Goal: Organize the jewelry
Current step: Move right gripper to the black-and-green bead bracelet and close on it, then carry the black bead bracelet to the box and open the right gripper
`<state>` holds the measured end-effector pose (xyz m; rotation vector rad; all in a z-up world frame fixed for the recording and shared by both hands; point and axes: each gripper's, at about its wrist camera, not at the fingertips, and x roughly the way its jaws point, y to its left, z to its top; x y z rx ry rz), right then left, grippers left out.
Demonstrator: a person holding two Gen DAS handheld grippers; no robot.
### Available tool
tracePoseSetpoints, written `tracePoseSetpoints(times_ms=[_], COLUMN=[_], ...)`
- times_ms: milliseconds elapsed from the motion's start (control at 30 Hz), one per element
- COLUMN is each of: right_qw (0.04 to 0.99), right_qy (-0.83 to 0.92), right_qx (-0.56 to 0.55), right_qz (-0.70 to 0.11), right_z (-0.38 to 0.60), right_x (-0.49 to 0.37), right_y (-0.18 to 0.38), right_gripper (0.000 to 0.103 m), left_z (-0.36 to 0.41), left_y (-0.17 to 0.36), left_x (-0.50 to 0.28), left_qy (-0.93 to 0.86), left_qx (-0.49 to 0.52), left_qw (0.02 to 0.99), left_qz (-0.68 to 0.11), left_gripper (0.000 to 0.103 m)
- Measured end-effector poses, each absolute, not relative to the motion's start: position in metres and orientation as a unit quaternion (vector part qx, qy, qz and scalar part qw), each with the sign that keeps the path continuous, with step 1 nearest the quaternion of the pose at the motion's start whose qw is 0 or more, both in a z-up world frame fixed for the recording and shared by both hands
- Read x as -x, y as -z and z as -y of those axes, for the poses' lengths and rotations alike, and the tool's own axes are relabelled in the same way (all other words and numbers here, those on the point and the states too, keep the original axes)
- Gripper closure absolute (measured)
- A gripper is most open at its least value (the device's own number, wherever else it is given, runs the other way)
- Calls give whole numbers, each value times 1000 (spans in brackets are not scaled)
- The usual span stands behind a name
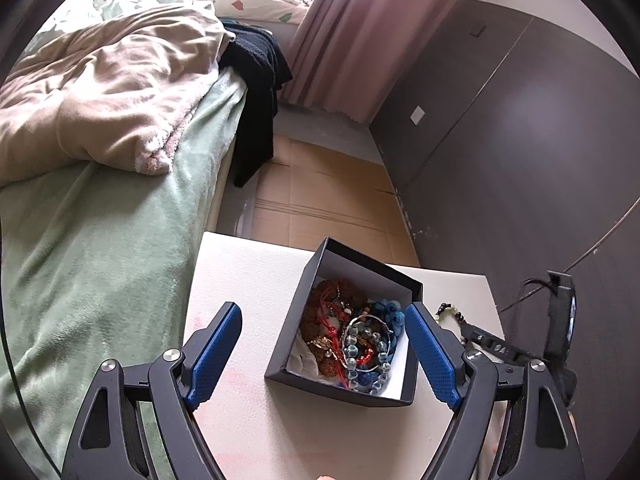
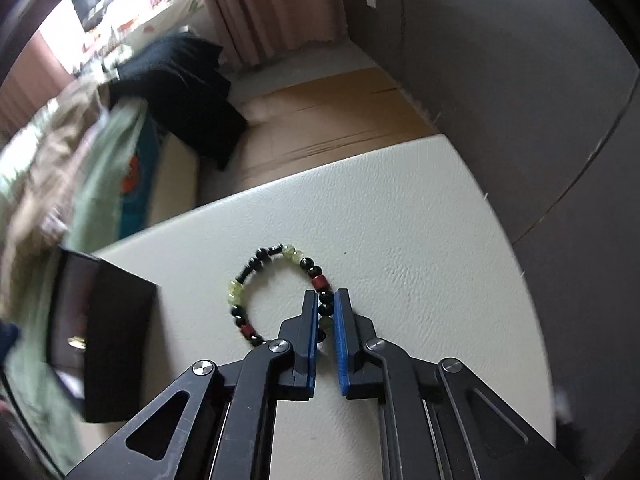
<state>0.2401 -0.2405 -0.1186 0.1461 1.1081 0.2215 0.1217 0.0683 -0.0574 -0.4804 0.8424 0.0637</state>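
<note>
A black open box (image 1: 298, 296) on a white table (image 1: 248, 280) holds a tangle of jewelry (image 1: 352, 344): red cords, brown beads, blue beads, a silver bangle. My left gripper (image 1: 324, 320) is open, hovering above the box with a finger on each side of it. A bracelet of black, pale green and red beads (image 2: 280, 292) lies on the table to the right of the box (image 2: 104, 320). My right gripper (image 2: 326, 296) is shut on the bracelet's right side. The bracelet (image 1: 450, 312) and right gripper (image 1: 520, 344) also show in the left wrist view.
A bed with a green sheet (image 1: 100, 240) and beige blanket (image 1: 112, 92) lies left of the table. Black clothing (image 1: 260, 80) hangs off the bed. Flattened cardboard (image 1: 328, 200) covers the floor beyond. A dark wall (image 1: 520, 140) runs along the right, pink curtains (image 1: 360, 32) behind.
</note>
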Motion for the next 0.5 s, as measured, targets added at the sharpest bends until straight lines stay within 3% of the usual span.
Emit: tracePoseSetpoints(times_ms=[500], right_qw=[864], right_qy=[-190], right_qx=[-126], right_qz=[-450], right_z=[233], right_x=[-207], right_y=[49], right_gripper=[94], left_z=[-74], left_y=[57], left_x=[-120], left_qy=[-37], left_qx=[235], left_qw=[883], left_qz=[-404], left_gripper=[19])
